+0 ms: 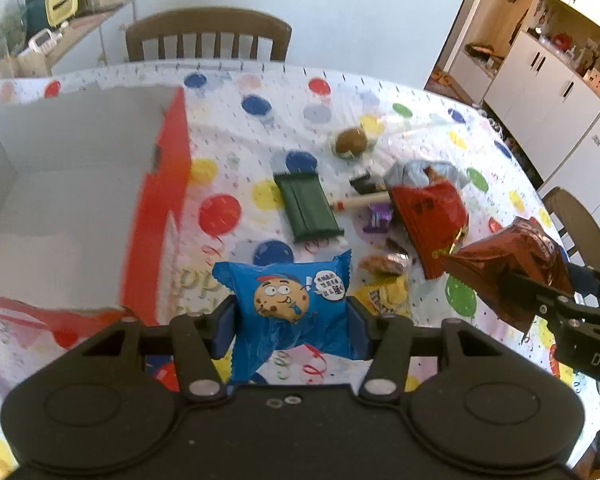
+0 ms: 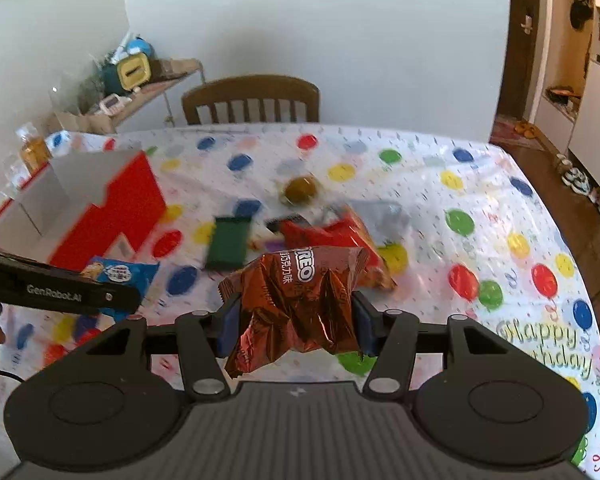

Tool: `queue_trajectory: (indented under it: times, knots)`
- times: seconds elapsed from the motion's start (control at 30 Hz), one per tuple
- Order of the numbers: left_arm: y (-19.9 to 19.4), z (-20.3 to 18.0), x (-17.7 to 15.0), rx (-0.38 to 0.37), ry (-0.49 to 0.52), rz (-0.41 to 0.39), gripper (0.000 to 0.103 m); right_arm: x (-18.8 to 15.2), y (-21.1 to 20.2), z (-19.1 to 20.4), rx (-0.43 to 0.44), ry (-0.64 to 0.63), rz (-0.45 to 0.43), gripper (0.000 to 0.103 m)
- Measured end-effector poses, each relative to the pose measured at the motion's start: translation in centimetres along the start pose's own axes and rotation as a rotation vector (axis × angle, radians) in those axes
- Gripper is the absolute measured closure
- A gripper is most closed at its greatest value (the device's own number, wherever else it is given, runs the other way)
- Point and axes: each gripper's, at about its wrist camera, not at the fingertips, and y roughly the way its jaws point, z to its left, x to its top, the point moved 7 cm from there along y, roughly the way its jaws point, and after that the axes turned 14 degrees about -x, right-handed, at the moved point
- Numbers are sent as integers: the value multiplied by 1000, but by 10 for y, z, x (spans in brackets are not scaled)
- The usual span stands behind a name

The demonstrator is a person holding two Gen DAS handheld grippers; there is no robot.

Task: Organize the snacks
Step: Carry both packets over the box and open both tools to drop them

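The left gripper (image 1: 291,320), clamped on the blue cookie packet (image 1: 288,300), is nearer the red box (image 1: 168,200) at its left than the right gripper (image 2: 296,322), which grips the brown Oreo packet (image 2: 300,300).

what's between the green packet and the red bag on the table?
In the left wrist view, a cream stick-shaped snack and a small purple wrapper lie between the green packet and the red bag.

Box (image 2: 100,216) sits at table's (image 2: 480,184) left; loose snack pile (image 2: 300,220) lies right of it; chair (image 2: 252,98) stands behind.
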Motion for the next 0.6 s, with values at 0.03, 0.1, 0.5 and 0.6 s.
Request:
queue_trajectory:
  times: [0.03, 0.1, 0.5, 0.6]
  knots:
    - [-6, 3, 3, -4, 1, -6, 49, 4, -3, 5, 8, -3, -6, 48]
    - [-17, 8, 7, -5, 2, -18, 49, 13, -10, 18, 26, -2, -15, 48]
    - [-77, 62, 36, 30, -4, -103, 49, 60, -29, 118, 129, -85, -81, 48]
    - [-87, 79, 43, 44, -13, -119, 49, 68, -31, 143, 149, -108, -92, 48]
